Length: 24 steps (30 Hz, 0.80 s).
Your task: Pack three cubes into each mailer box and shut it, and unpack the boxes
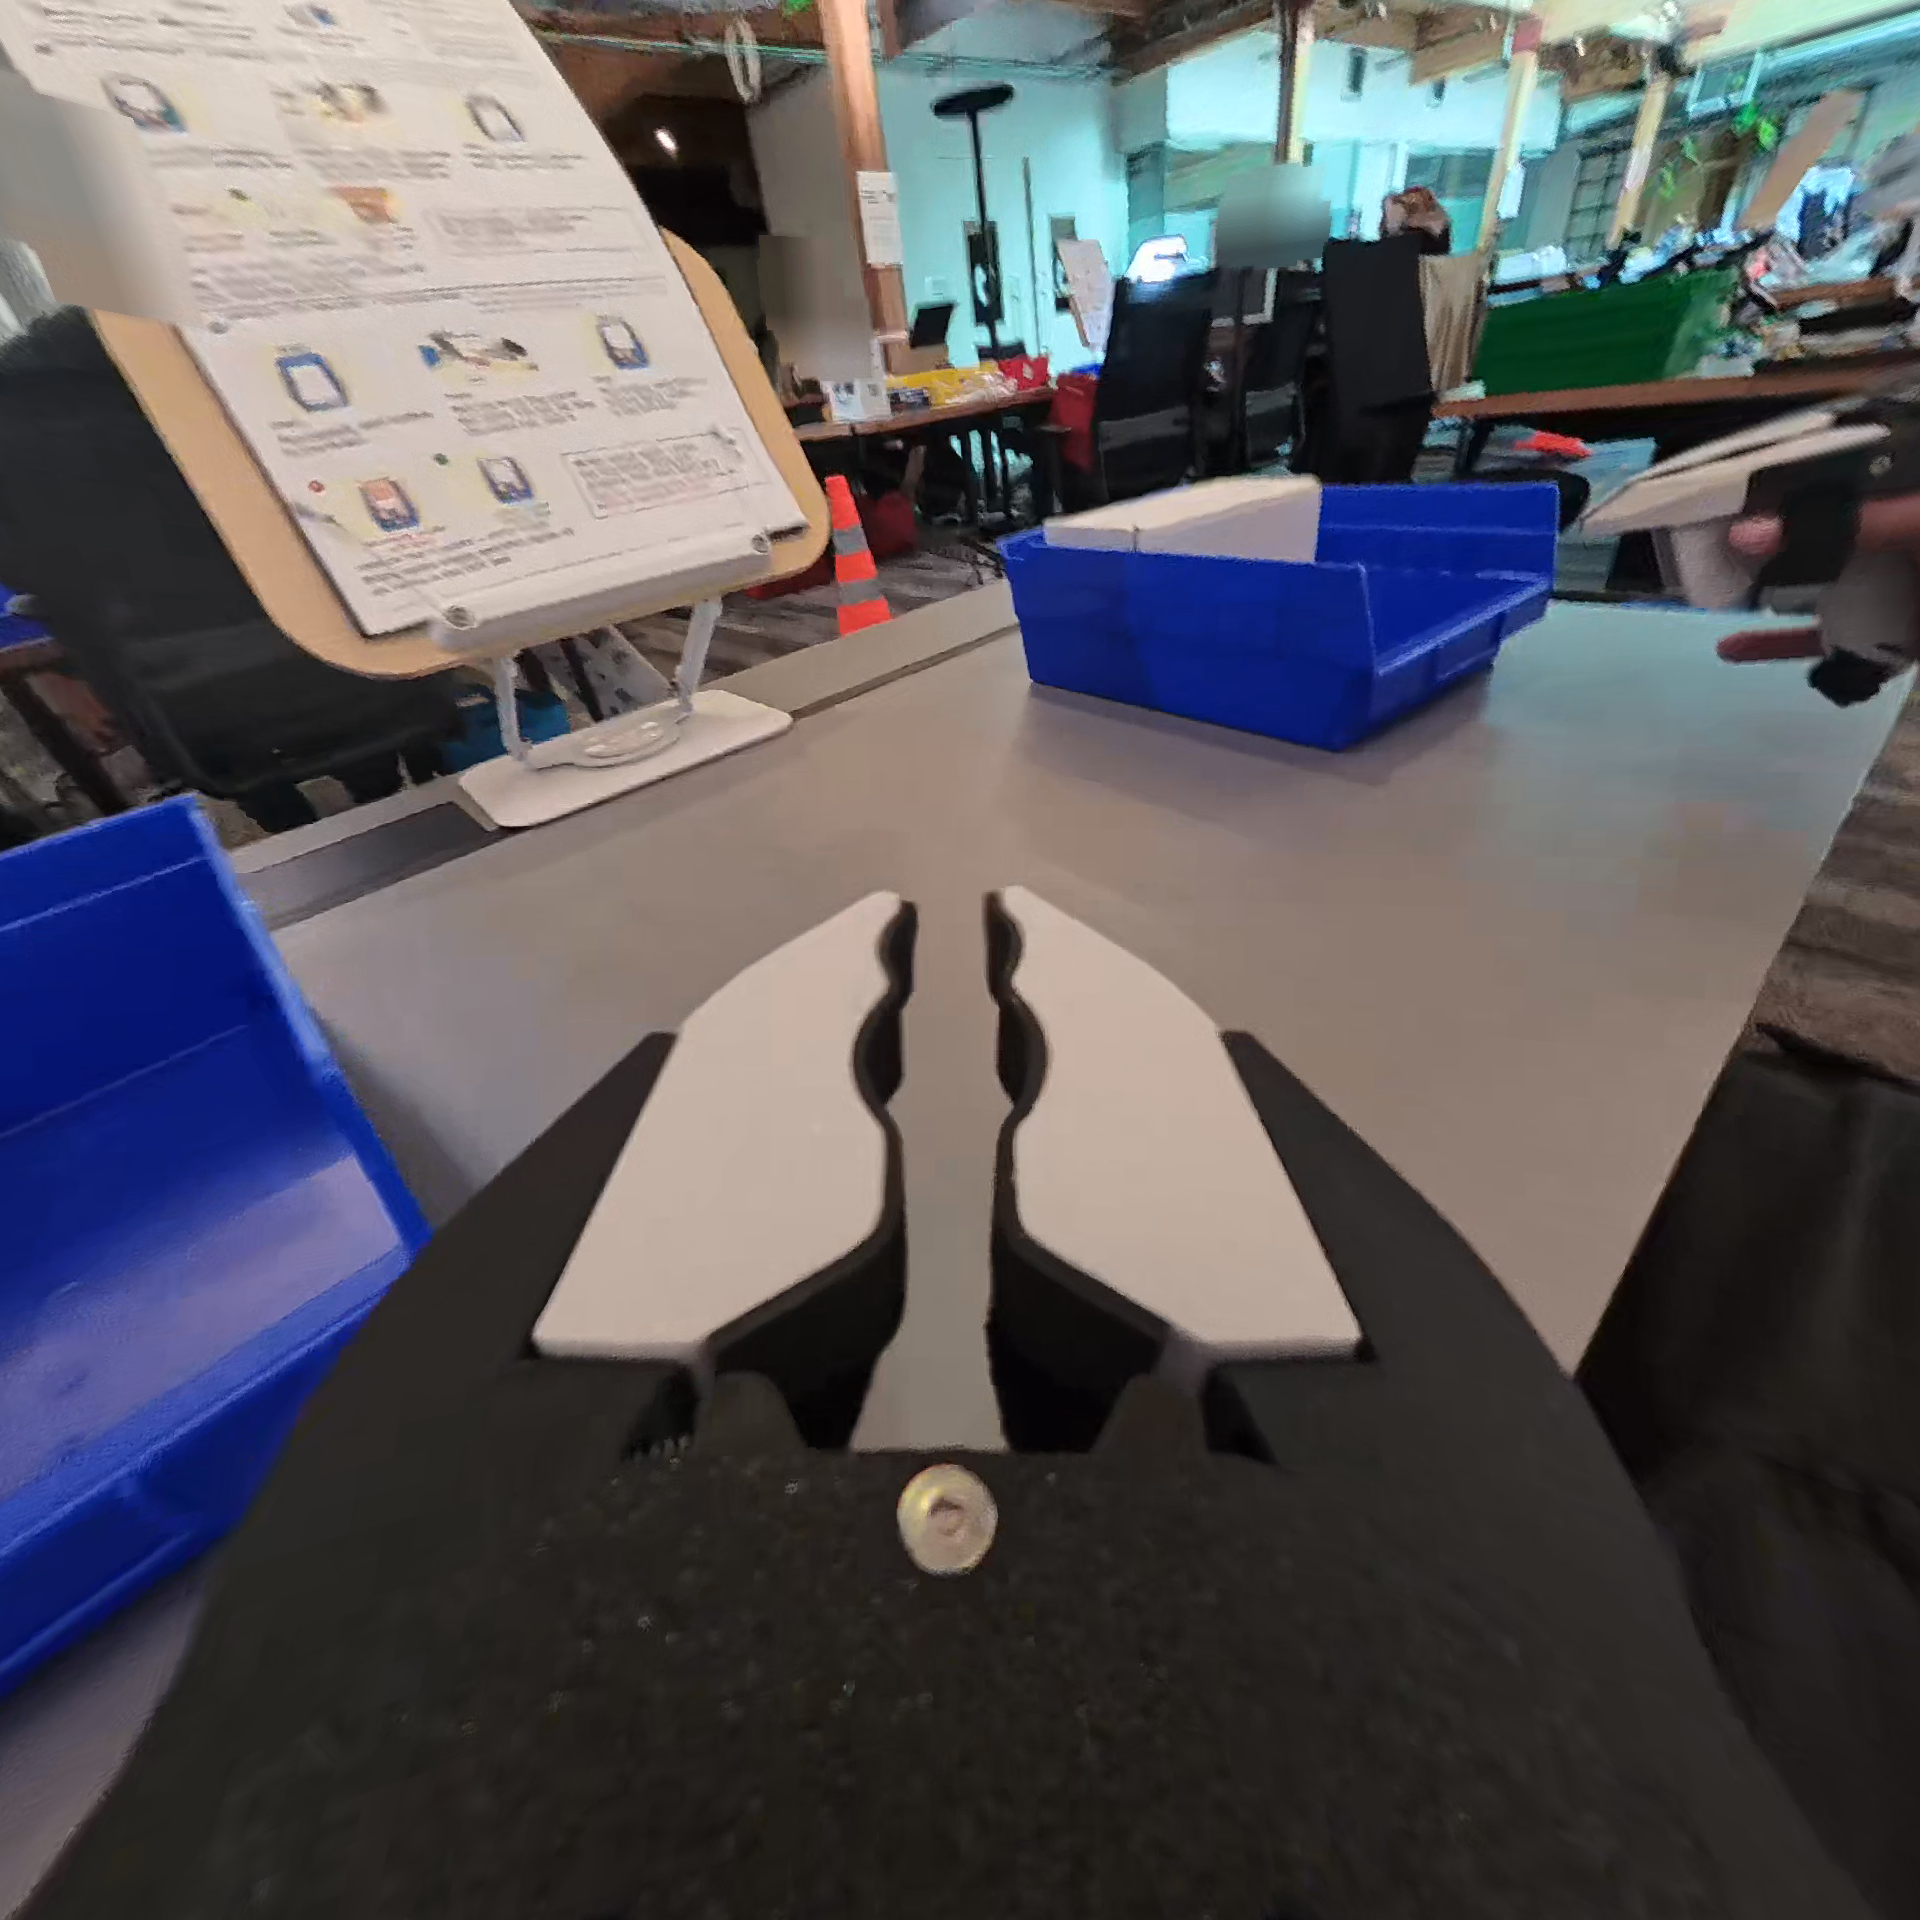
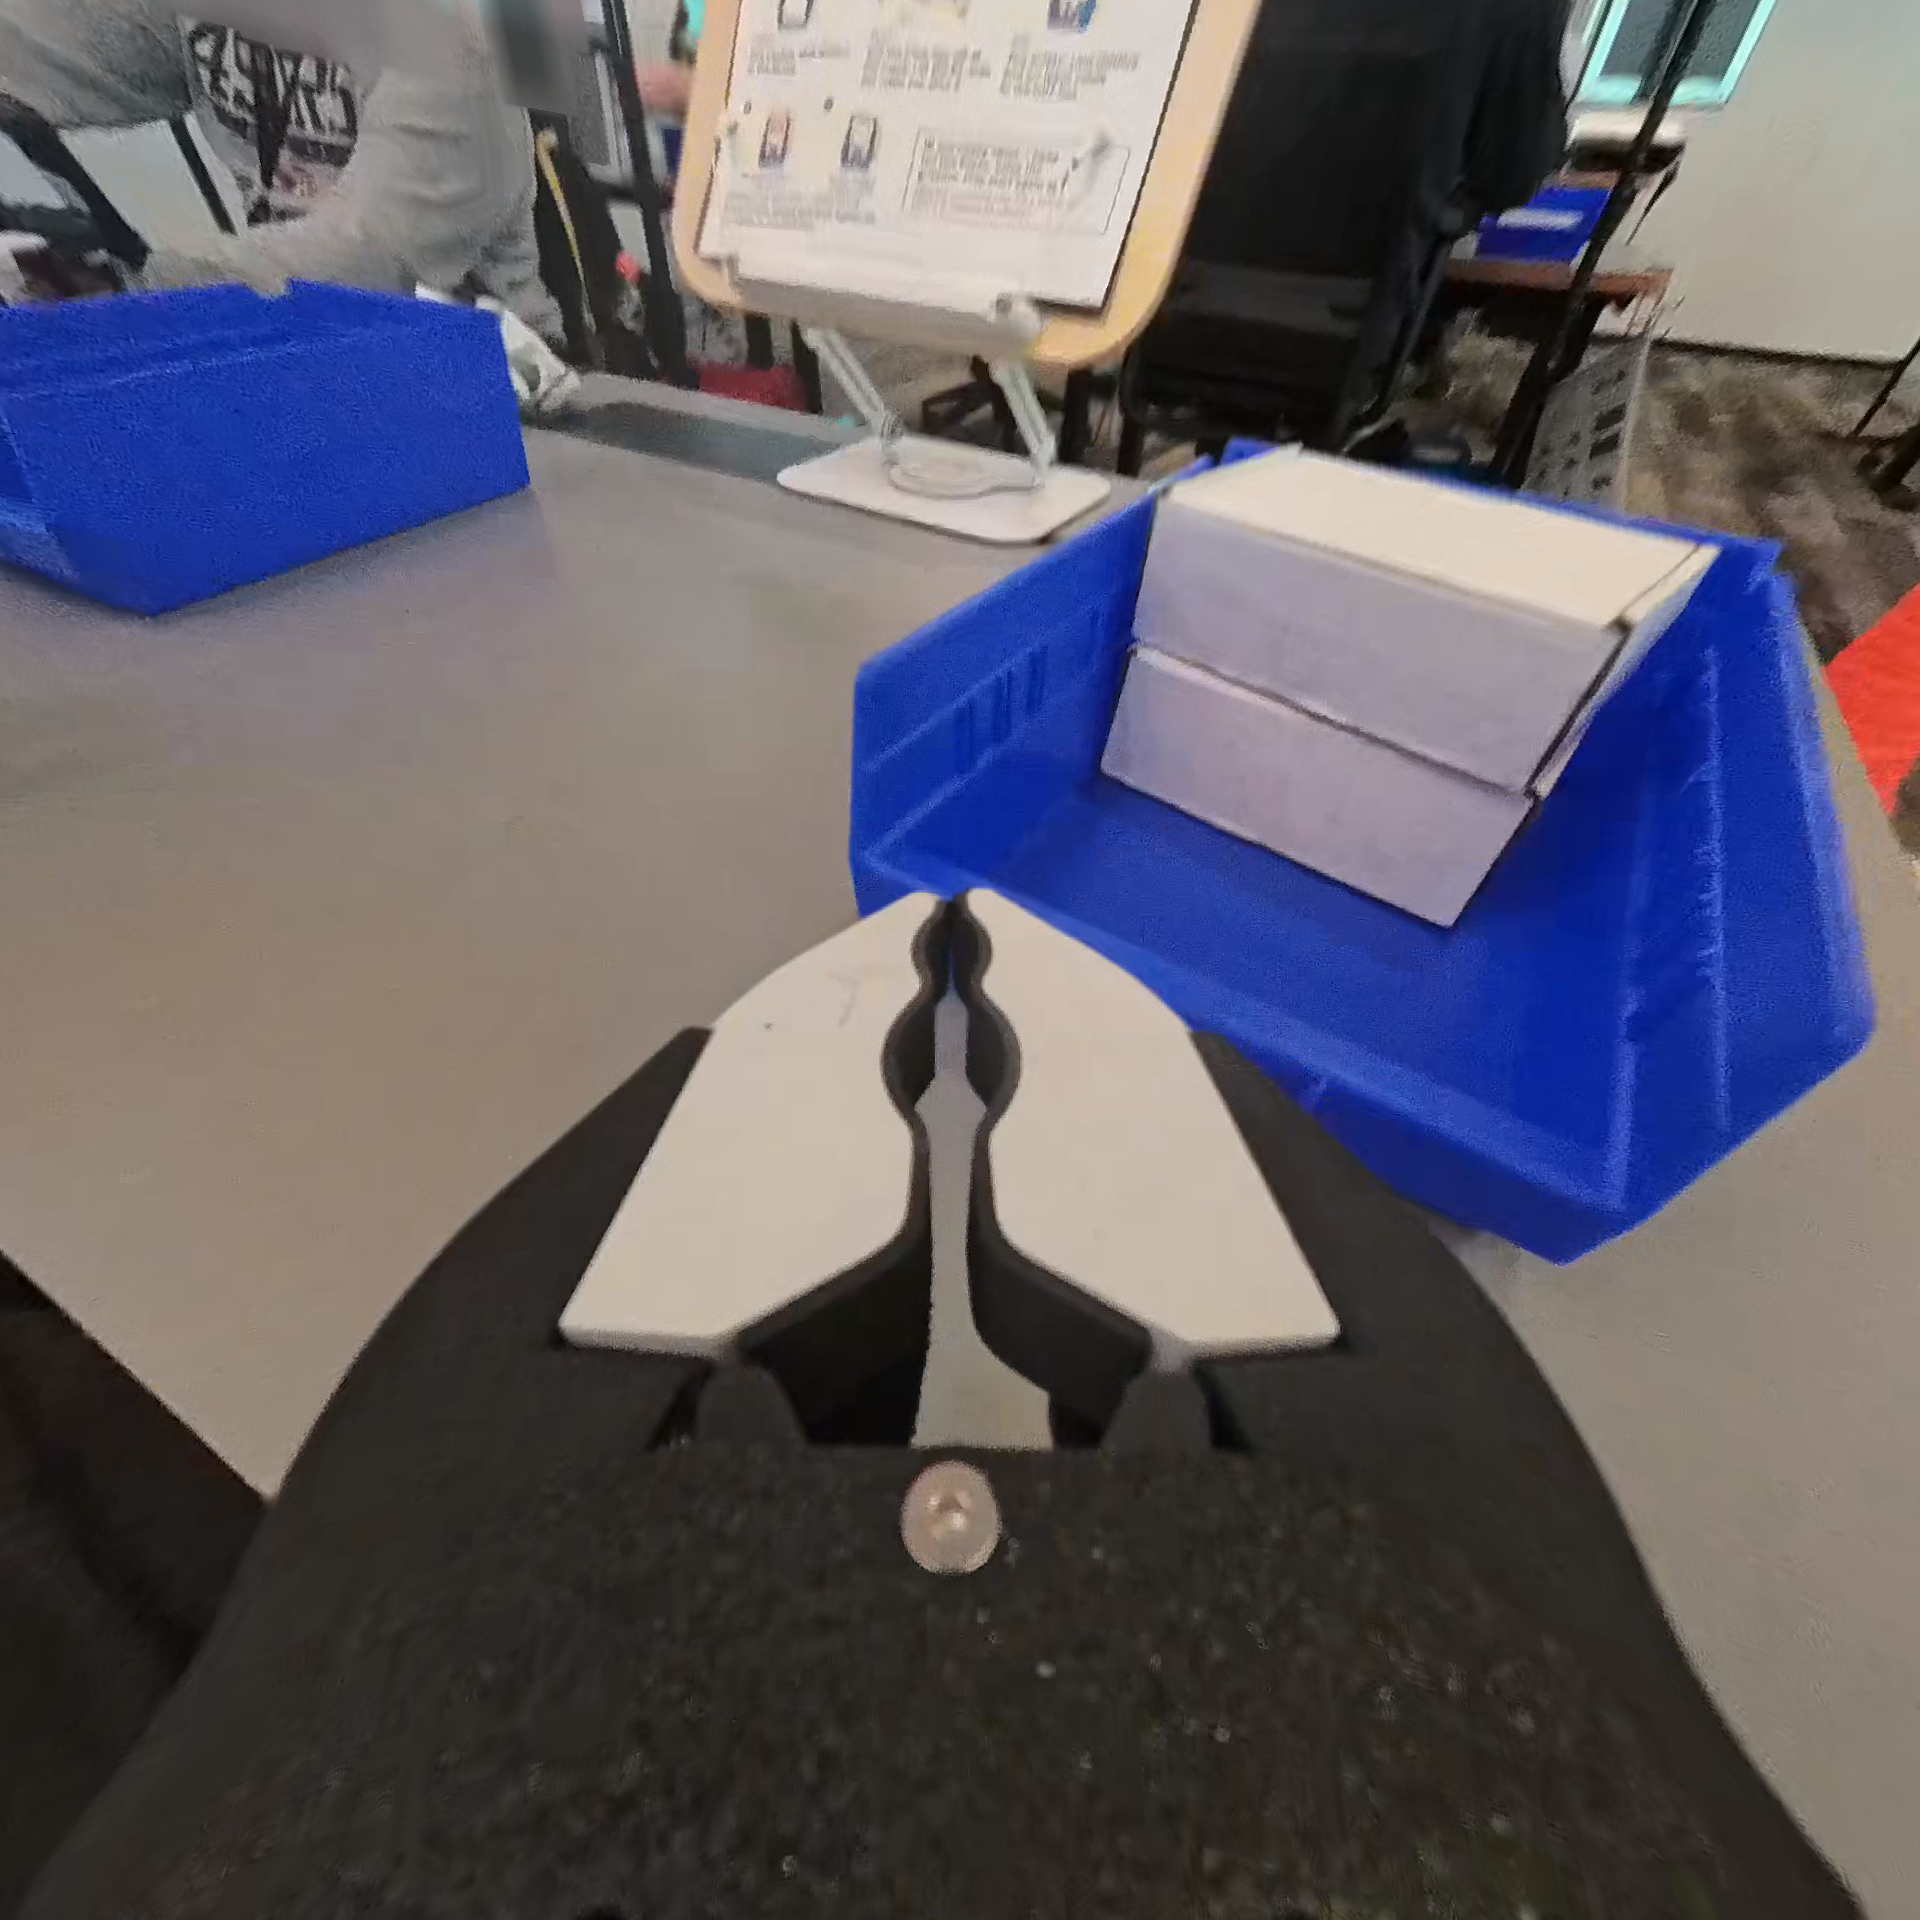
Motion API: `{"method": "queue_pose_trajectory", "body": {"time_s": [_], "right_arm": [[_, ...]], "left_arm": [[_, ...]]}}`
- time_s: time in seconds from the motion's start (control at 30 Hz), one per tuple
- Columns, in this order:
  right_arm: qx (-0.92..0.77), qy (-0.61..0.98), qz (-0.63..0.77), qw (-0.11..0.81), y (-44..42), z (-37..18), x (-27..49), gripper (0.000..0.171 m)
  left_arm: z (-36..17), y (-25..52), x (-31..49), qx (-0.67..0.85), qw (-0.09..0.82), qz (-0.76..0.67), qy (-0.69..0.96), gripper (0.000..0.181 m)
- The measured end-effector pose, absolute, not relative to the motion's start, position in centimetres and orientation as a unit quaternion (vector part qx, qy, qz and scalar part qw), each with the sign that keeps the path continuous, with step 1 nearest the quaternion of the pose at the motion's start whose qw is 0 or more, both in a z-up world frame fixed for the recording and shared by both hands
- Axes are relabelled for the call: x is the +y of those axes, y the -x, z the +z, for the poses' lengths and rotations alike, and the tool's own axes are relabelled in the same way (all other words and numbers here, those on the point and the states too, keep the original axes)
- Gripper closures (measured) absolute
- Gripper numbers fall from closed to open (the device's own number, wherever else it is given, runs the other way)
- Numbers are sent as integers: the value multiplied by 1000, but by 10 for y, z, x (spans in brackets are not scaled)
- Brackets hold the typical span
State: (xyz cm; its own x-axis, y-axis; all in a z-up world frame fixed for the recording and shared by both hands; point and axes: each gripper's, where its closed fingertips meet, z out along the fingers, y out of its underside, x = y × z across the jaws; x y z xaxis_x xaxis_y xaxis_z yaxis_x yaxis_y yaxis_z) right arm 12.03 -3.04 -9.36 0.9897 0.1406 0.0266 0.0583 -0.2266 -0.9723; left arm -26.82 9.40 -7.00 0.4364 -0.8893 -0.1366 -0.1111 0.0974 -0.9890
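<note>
Your right gripper [image 2: 951, 920] has its jaws together on nothing, tips at the near rim of the blue bin [image 2: 1558, 1091]. Two white mailer boxes [image 2: 1351, 707] lie stacked inside, shut, long sides across the bin. Your left gripper [image 1: 951, 909] hovers level over the grey table [image 1: 1351, 883], jaws slightly apart. A printed instruction sheet [image 1: 436, 343] stands behind.

Counts on the grey bench [image 2: 416, 831]

Two blue bins: one at the left [image 2: 239, 436], one at the right [image 2: 1558, 1122]. Two white mailer boxes, both shut and stacked, the upper [image 2: 1392, 613] on the lower [image 2: 1299, 800], inside the right bin. One instruction board on a stand [image 2: 935, 156]. Two grippers, each with two fingers. No cubes can be seen.
</note>
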Motion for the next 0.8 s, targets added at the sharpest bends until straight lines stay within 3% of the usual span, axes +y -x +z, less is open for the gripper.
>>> {"method": "queue_pose_trajectory", "body": {"time_s": [0.03,0.23,0.37,0.5,0.6,0.8], "right_arm": [[-75,801,43,593,-118,-106,-33,171],[-86,829,22,552,-128,-127,-42,171],[-55,836,-5,545,-151,-132,-44,171],[-36,835,-17,549,-166,-131,-47,171],[-30,835,-11,549,-174,-128,-54,171],[-36,822,7,568,-187,-121,-66,171]], "left_arm": [[-74,265,95,427,596,-317,601,181],[-85,224,86,393,520,-402,643,181],[-91,164,53,452,479,-410,631,179],[-96,69,21,496,450,-379,638,115],[-104,-11,9,491,406,-378,672,92],[-127,-115,62,431,433,-292,736,112]]}}
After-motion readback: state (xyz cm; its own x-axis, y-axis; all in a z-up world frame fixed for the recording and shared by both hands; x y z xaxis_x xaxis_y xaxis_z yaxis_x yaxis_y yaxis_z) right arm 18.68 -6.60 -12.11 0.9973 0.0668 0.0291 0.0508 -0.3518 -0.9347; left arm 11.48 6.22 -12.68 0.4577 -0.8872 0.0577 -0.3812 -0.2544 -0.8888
